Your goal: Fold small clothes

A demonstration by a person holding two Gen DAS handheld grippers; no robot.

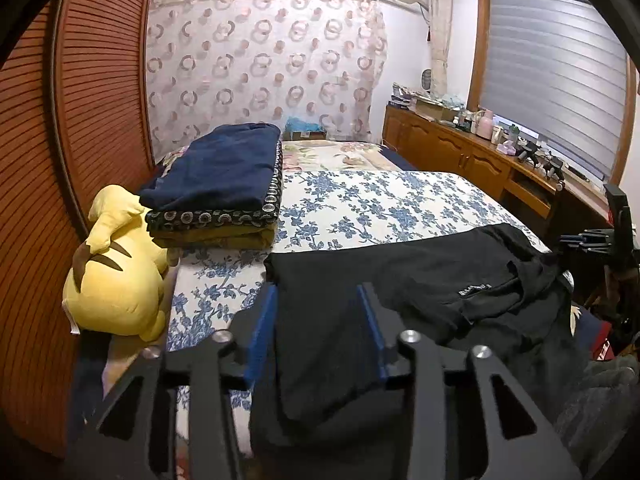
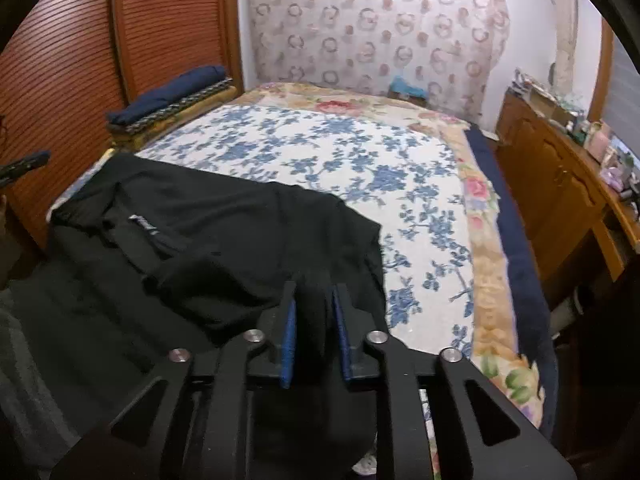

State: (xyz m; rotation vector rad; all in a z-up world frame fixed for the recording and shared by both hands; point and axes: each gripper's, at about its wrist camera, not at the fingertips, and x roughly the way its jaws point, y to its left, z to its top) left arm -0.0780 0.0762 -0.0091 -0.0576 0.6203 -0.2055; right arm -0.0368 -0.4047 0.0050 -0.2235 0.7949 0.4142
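Left gripper (image 1: 318, 300) open over black shirt (image 1: 400, 276) edge on bed (image 1: 360, 204); right gripper (image 2: 314, 304) jaws slightly parted, cloth between, grip unclear. Next: release both cleanly, smooth the fold flat.

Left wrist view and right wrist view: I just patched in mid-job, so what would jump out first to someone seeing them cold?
A black garment lies rumpled across the near end of the blue-flowered bedspread, under both grippers. The left gripper is open above it, and cloth sits between the right gripper fingers. By the slatted wooden door, a yellow plush toy lies beside a stack of folded blankets.
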